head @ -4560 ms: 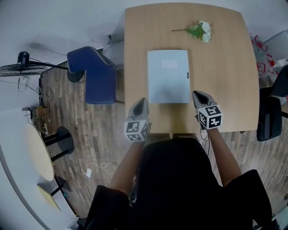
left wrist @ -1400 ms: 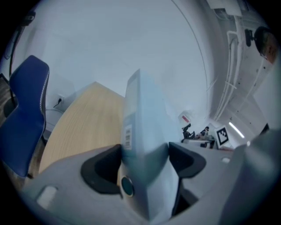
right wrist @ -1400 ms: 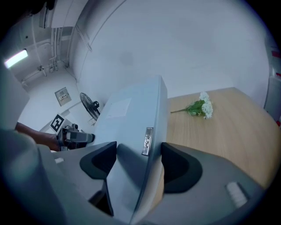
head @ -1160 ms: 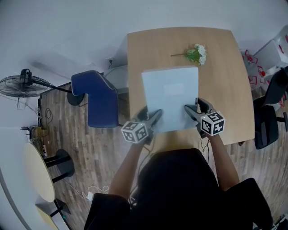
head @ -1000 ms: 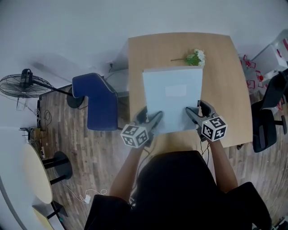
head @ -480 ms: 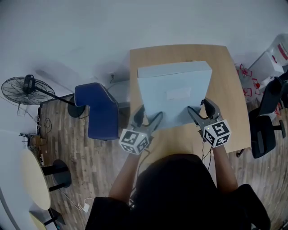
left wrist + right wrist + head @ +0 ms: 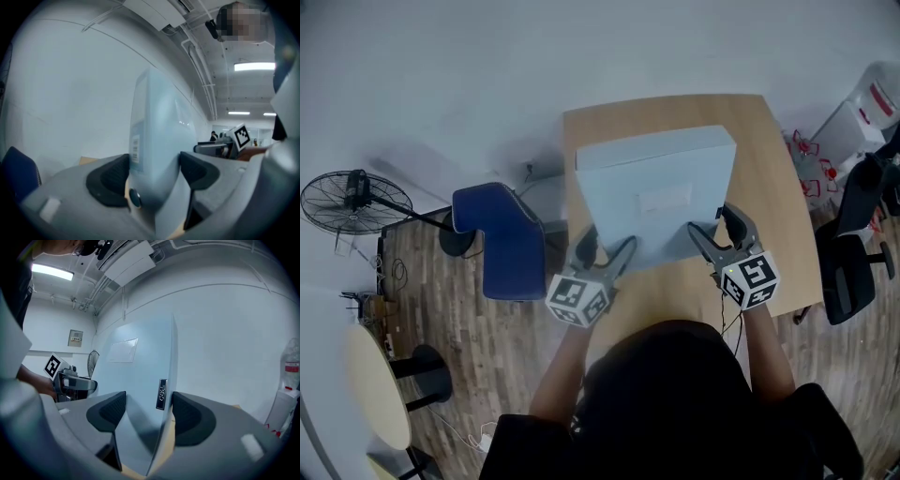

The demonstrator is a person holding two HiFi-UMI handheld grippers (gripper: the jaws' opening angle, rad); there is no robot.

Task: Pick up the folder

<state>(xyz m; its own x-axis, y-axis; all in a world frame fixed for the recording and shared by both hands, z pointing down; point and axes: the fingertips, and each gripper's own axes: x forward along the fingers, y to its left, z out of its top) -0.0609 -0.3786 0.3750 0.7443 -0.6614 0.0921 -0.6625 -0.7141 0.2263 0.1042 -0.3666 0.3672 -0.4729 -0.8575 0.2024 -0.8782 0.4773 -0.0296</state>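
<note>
The pale blue folder (image 7: 656,197) is up off the wooden table (image 7: 769,187), its far edge tipped upward. My left gripper (image 7: 607,242) is shut on its near left corner and my right gripper (image 7: 712,223) is shut on its near right corner. In the left gripper view the folder (image 7: 157,140) stands on edge between the dark pads, with the left gripper (image 7: 154,173) clamped on it. The right gripper view shows the folder (image 7: 136,376) with a small black clasp on its edge, pinched by the right gripper (image 7: 149,411). The folder hides the table's middle.
A blue chair (image 7: 502,239) stands left of the table, with a floor fan (image 7: 352,202) further left. A black office chair (image 7: 853,272) sits at the right, near red-and-white items. A round side table (image 7: 375,384) is at lower left.
Both grippers closed on the folder's near corners and raised it off the table. It now looks larger, tilts up, and covers the flower sprig that lay at the table's far side.
</note>
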